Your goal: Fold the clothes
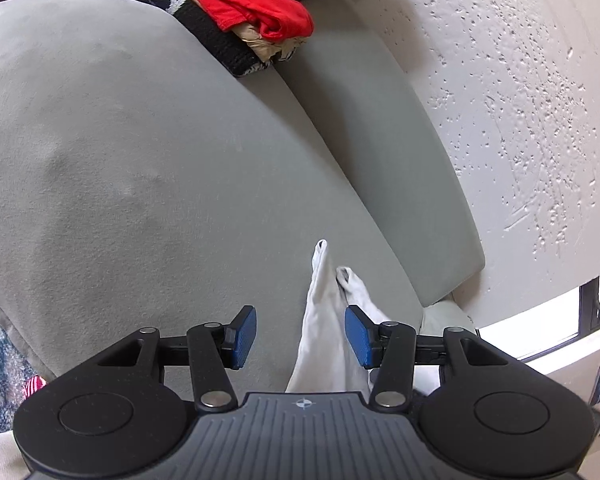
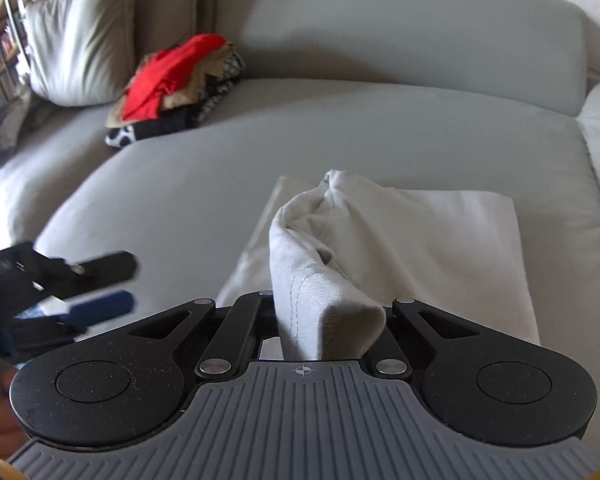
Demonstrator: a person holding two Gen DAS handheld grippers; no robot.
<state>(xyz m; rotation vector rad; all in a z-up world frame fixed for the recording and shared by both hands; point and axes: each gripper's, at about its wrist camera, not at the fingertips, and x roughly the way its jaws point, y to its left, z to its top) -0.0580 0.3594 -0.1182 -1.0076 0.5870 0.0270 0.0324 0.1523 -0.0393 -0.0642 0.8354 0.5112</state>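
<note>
A white garment point(image 2: 420, 240) lies partly folded on the grey sofa seat point(image 2: 180, 184). My right gripper point(image 2: 324, 320) is shut on a bunched edge of it; the cloth hides the fingertips. My left gripper point(image 1: 300, 336) is open, its blue pads point(image 1: 246, 336) wide apart above the seat. A strip of the white garment point(image 1: 320, 320) hangs between the pads, close to the right one; I cannot tell if it touches. The left gripper also shows, blurred, at the left of the right wrist view point(image 2: 96, 292).
A pile of clothes, red on top point(image 1: 248, 0) over tan and black-and-white pieces, sits at the far end of the sofa, also in the right wrist view point(image 2: 172, 80). A grey pillow point(image 2: 80, 40) leans in the corner. A textured white wall point(image 1: 520, 100) runs beside the sofa.
</note>
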